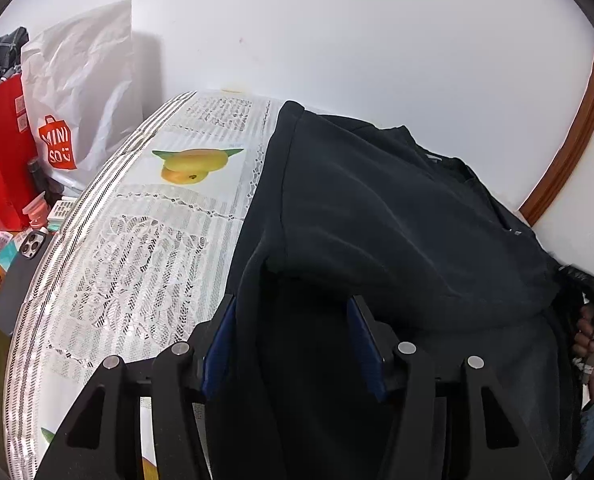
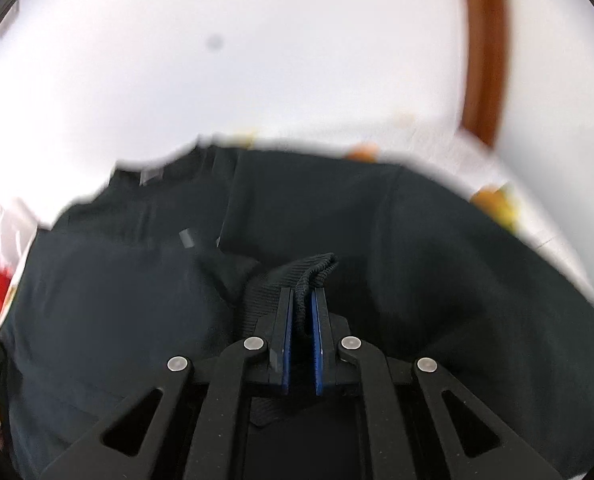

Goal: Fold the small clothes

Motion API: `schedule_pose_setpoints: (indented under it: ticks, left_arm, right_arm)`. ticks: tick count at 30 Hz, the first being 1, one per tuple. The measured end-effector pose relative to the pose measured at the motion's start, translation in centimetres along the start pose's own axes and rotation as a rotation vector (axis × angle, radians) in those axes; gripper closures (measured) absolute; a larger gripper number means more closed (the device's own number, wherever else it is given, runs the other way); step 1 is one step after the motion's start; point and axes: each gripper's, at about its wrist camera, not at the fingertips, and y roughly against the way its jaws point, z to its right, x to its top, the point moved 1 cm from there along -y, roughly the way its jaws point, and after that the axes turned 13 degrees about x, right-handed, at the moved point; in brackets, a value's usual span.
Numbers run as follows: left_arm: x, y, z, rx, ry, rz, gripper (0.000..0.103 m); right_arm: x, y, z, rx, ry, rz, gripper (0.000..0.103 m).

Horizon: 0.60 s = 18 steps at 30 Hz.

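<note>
A black sweatshirt (image 1: 377,216) lies spread over the right part of the lace-covered table (image 1: 145,248). My left gripper (image 1: 293,300) holds a thick fold of its near edge, and the dark cloth fills the whole gap between the blue pads (image 1: 217,352). In the right wrist view the same black sweatshirt (image 2: 437,248) fills the picture, blurred. My right gripper (image 2: 301,292) is shut on a ribbed black band (image 2: 297,272) of it, which bunches up above the fingertips. The right gripper (image 1: 593,292) and the person's hand (image 1: 593,340) show at the left view's right edge.
Left of the table stand a white shopping bag (image 1: 85,92) and a red bag (image 1: 1,152). A phone (image 1: 21,276) and small items lie below them. The tablecloth has a printed mango picture (image 1: 193,164). A white wall and a brown wooden frame (image 1: 569,144) are behind.
</note>
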Motion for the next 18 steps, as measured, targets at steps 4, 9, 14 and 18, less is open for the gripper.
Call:
schedule_pose_setpoints:
  ticks: [4,9,14,18]
  left_arm:
    - [0.0,-0.2,0.0,-0.002,0.001,-0.008,0.05]
    - [0.0,-0.2,-0.1,-0.002,-0.007,-0.008,0.049]
    - [0.0,-0.2,0.0,-0.002,-0.01,-0.008,0.048]
    - [0.0,-0.1,-0.1,-0.006,-0.008,-0.007,0.048]
  right_arm:
    - [-0.3,1.7,-0.1,-0.051,-0.011,0.058,0.094]
    - [-1.0,-0.2,-2.3,-0.196,0.114,-0.049,0.085]
    - [-1.2,0.7,-4.9,-0.154,0.164,-0.008,0.058]
    - [-2.6,-2.5,-5.2,-0.154,0.191,-0.125,0.058]
